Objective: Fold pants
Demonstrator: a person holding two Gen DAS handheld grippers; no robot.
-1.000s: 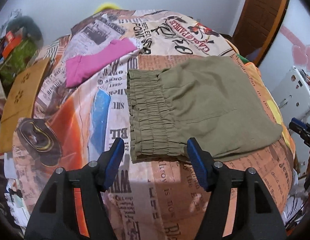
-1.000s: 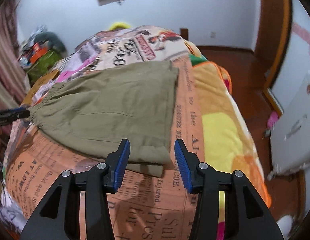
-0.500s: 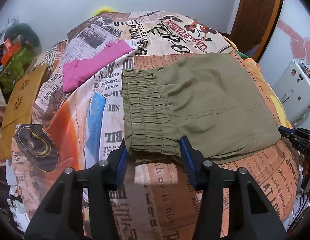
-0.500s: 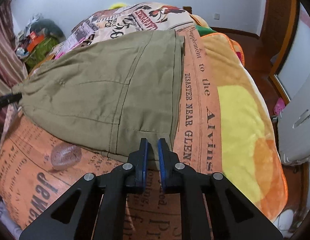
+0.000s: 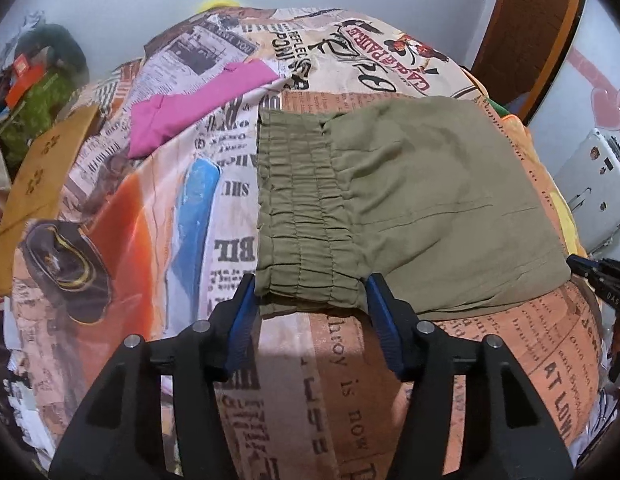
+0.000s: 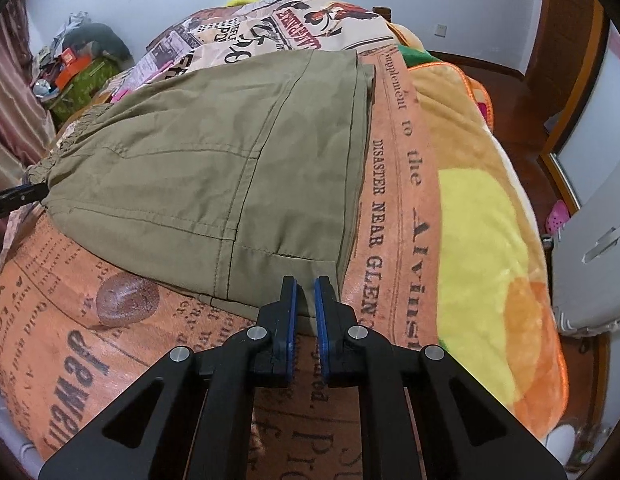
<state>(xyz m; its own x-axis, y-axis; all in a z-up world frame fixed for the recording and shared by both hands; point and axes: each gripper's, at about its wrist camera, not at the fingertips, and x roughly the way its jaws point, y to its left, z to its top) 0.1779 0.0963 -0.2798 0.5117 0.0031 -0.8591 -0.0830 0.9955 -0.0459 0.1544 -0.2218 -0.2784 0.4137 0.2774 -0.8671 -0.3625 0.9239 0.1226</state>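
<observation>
Olive green pants [image 5: 409,200] lie folded on the newspaper-print bedspread [image 5: 341,392], elastic waistband [image 5: 298,216] toward my left gripper. My left gripper [image 5: 310,296] is open, its blue-padded fingers straddling the near corner of the waistband. In the right wrist view the pants [image 6: 214,160] spread away from my right gripper [image 6: 306,292], which is shut on the near hem corner. The right gripper's tip also shows at the right edge of the left wrist view [image 5: 597,276].
A pink garment [image 5: 194,108] lies on the bed beyond the waistband. A yellow-orange blanket [image 6: 489,220] covers the bed's right side. Clutter [image 5: 34,92] sits at the far left. A white appliance [image 5: 593,192] stands right of the bed.
My right gripper moved onto the hem corner and closed on it. My left gripper moved forward until its open fingers came around the waistband corner.
</observation>
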